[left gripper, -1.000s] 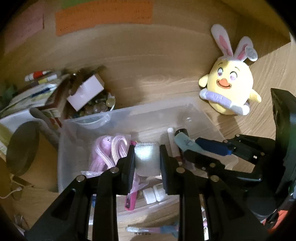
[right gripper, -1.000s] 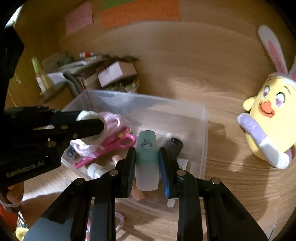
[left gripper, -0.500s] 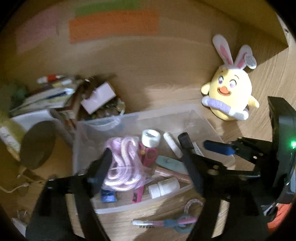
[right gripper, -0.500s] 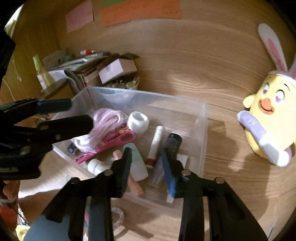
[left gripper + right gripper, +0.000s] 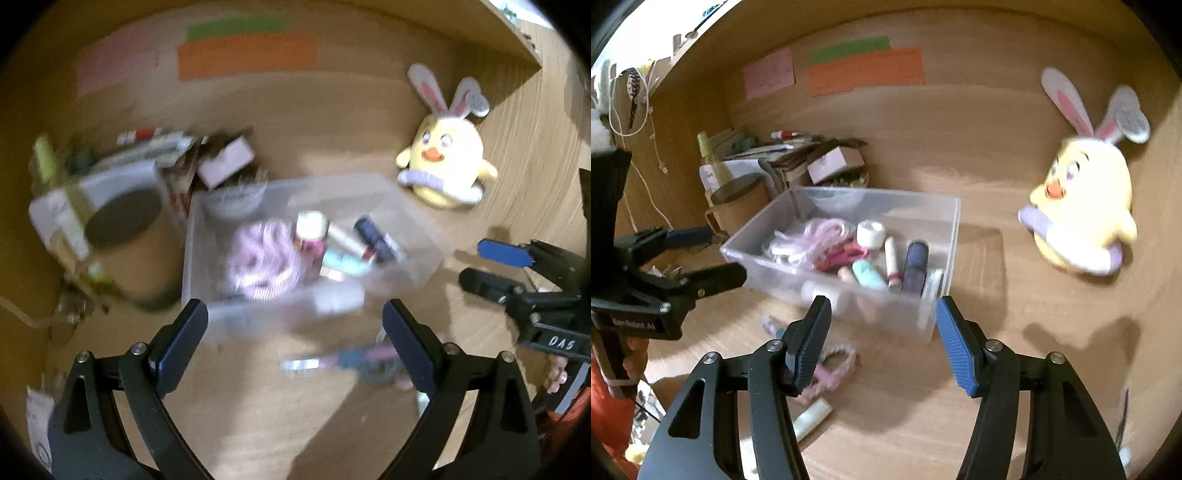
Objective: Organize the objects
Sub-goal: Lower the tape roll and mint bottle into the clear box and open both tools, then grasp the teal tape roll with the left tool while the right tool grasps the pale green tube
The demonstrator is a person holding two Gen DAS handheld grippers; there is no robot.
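While both grippers are hanging over the bench [image 5: 960,369] short of the bin [image 5: 934,306], we are reading their state first. Our left gripper [image 5: 295,325] is opening, its fingers [image 5: 181,339] standing wide with nothing between them. Our right gripper [image 5: 882,332] is also opening, at a middling gap, and it too is carrying nothing.

We are finding the clear bin at mid-bench, already loaded: a pink cord [image 5: 812,236], a white roll [image 5: 870,233], a mint bottle [image 5: 868,277], a white tube [image 5: 891,260] and a dark bottle [image 5: 916,266] are lying on its floor.

We are counting the loose items in front of the bin as the remaining work. A pink band [image 5: 831,369] is lying just beside our right gripper's left finger, and a pale tube [image 5: 812,413] is lying nearer the camera. In the left view a slim pink-and-blue item [image 5: 351,360] is showing between the fingers, too blurred to identify.

We are judging the band light, soft and limp: pinching one strand of its loop should do. We are judging the tube light, smooth and likely slippery: gripping across its middle, not its tapered end, looks safest.
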